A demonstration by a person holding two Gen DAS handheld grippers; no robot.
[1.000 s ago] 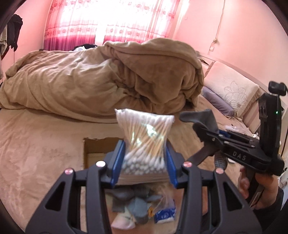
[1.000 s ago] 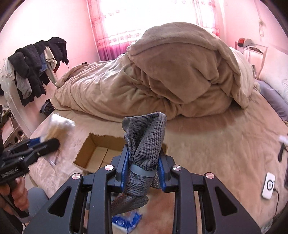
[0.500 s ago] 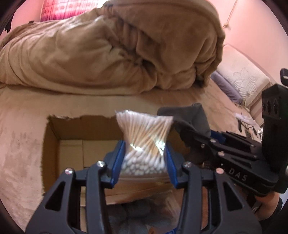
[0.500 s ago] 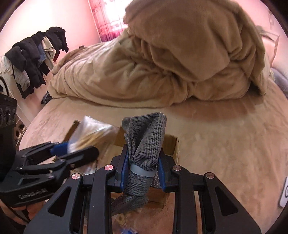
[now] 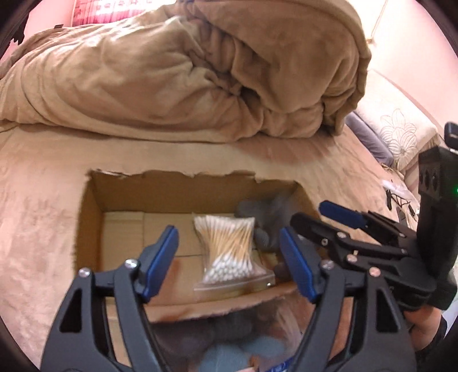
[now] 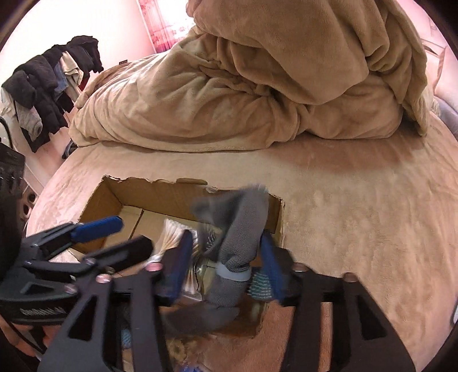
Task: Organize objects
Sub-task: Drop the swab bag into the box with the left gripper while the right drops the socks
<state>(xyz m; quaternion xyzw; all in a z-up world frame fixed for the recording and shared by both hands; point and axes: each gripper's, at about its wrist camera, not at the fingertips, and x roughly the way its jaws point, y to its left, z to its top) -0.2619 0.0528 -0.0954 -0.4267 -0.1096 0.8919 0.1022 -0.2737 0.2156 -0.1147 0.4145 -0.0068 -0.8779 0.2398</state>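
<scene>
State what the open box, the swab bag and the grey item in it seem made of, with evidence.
Box: plain matte brown cardboard, torn rim.
Swab bag: glossy clear plastic film, zip strip; swabs look wood-stemmed with white cotton tips.
Grey item: knitted mesh fabric, probably a sock or glove.

Bedroom: bed [image 5: 43,206], rumpled duvet [image 5: 183,74].

Both views are bright with a pink cast, lit by daylight through the curtained window [image 6: 169,25] at the top edge, which is blown out to glare. Fisheye bending curves the bed [image 6: 357,200] and darkens all four corners. The grey cloth [image 6: 240,237] and the right tool [image 6: 224,251] are smeared by motion blur. The cardboard box [image 5: 94,200] holds soft shadow inside.
</scene>
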